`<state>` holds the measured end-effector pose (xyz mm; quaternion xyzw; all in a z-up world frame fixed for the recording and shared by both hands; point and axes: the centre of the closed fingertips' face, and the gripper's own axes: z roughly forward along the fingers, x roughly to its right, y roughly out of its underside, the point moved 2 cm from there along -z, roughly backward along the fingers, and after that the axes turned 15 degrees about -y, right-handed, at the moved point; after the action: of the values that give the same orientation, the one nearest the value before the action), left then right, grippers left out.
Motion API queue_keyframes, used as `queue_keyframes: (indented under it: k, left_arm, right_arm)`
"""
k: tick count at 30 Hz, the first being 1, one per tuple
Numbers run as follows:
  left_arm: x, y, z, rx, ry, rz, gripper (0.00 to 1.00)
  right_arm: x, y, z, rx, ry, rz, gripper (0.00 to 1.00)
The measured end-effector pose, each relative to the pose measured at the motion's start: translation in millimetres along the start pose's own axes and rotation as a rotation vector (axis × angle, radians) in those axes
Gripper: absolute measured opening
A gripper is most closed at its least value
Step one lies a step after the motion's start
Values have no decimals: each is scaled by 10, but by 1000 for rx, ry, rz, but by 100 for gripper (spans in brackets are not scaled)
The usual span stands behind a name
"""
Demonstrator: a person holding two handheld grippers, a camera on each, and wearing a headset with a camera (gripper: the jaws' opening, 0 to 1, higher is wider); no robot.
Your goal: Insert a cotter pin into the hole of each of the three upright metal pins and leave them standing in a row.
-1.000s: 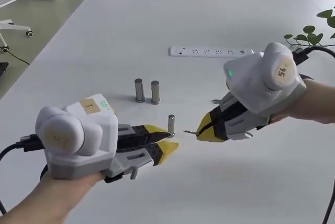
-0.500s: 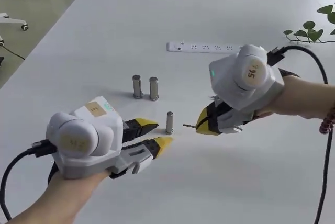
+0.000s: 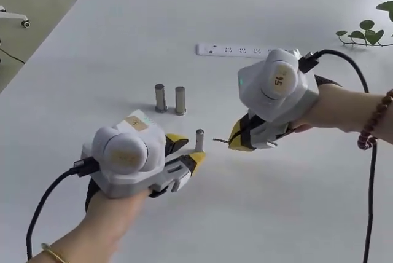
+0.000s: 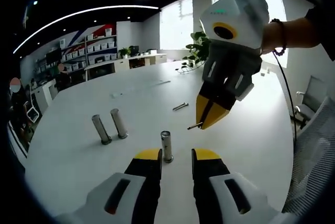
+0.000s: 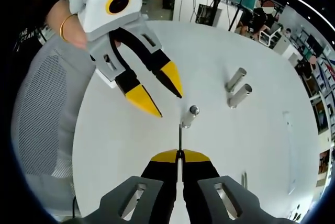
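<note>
Looking down on a white table (image 3: 123, 29), I see my left gripper (image 3: 189, 150) with its jaws spread, the tips on either side of an upright pin (image 3: 199, 141) and not clamping it. In the left gripper view the pin (image 4: 166, 145) stands in the gap between the 2 yellow tips. My right gripper (image 3: 232, 143) faces it from the opposite side, jaws pressed together on a thin cotter pin (image 3: 220, 141). The cotter pin sticks out toward the pin's upper part, its tip just short of the metal. 2 more pins (image 3: 161, 98) stand upright side by side farther back, near each other. A power strip (image 3: 245, 50) lies beyond them.
</note>
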<state>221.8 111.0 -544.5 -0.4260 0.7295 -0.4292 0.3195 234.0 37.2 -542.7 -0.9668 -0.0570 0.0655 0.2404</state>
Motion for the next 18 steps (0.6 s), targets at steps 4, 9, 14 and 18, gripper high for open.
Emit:
queue_keyframes:
  k: [4,9,14,18]
  left_arm:
    - [-29,7,95,-3,-4,-8,21]
    - [-43,30,198,-10,-2,-14,19]
    - [-35,88,294,-30,2,-30,17]
    - [-21,117,327,-38,4,-32,16]
  right_arm:
    - [25,-30,0,-1,1,0,0]
    - [120,-21,17,-17,2,15,0]
    - [147,-51,52,-19,-4,27,0]
    - [168,-68,84,-24,-8,25,0]
